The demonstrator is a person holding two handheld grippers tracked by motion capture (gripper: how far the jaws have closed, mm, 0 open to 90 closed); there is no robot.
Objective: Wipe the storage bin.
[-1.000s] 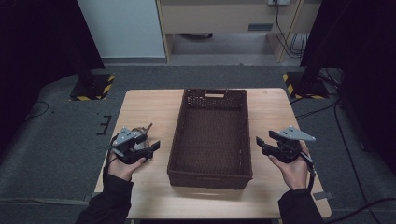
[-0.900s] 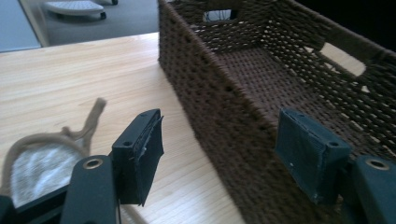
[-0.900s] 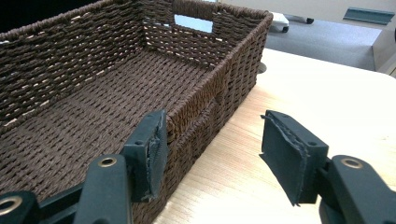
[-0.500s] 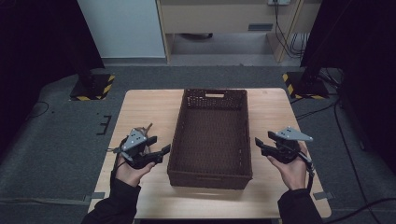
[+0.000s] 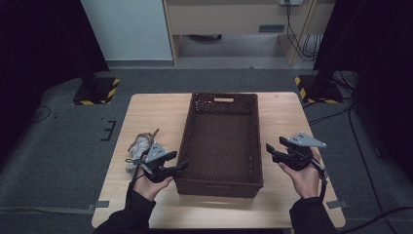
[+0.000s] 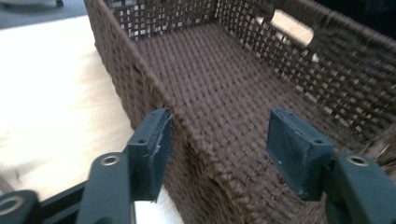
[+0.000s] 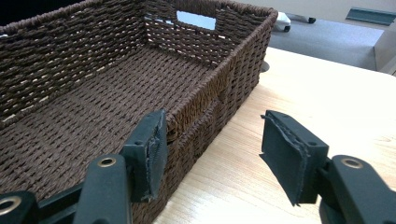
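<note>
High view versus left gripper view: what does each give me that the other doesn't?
High view: the whole table, a pale bundle beside the left hand, and the right claw open near the right wall of the basket. Left gripper view: the left claw, whose jaws have just been closing, straddling the basket's wall, pads not yet pressing. Both: the empty brown basket.

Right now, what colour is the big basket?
Dark brown woven basket; the right gripper view shows it best.
</note>
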